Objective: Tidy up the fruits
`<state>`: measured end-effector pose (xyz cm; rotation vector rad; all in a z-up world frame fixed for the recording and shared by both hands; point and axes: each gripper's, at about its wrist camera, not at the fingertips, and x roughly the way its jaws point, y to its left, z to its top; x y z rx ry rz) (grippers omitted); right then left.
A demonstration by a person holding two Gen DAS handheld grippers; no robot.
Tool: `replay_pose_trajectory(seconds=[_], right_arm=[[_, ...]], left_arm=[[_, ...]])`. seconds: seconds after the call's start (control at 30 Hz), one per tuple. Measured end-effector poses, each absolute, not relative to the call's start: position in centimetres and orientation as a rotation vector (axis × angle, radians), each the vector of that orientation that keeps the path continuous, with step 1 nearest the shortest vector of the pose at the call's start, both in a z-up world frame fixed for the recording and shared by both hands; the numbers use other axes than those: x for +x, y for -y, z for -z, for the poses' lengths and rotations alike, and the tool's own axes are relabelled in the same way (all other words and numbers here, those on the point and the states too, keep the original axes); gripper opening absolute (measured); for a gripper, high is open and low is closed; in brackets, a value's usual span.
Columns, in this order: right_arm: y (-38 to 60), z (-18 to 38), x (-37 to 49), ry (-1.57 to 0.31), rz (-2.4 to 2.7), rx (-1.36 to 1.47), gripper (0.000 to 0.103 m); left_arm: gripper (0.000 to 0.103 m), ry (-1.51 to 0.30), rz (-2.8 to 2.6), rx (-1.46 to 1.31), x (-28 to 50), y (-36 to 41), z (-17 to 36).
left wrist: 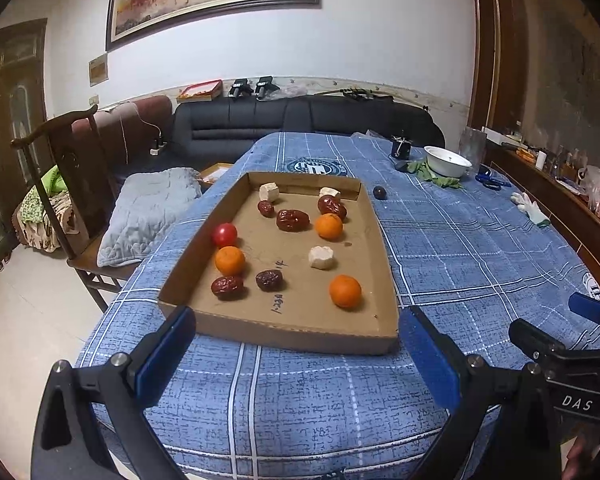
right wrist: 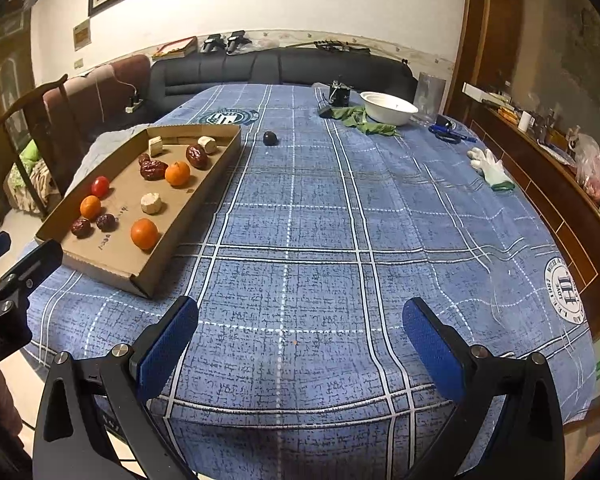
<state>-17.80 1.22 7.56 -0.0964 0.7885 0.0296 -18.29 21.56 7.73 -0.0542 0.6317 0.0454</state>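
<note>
both wrist views look forward and down along the blue checked table [left wrist: 460, 248] from its near edge. the left faces the cardboard tray [left wrist: 292, 336] closely; the right sits further right, sharing that tray [right wrist: 148, 280] at its left.

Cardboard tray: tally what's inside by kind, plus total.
In the cardboard tray:
Oranges: 3
Tomato: 1
Red dates: 5
Pale chunks: 3
Total: 12
One dark fruit lies outside on the cloth, not counted.
</note>
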Motion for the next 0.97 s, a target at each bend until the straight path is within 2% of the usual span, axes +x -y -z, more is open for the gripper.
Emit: replay_pose_trajectory(seconds=[0.97], right_arm=[[-1.82, -7.21, -17.56, -0.793, -0.058, -0.122, 0.103]], left_arm=[[0.103, -0.618, -0.061, -0.073, -18.15, -22.29, -7.69]])
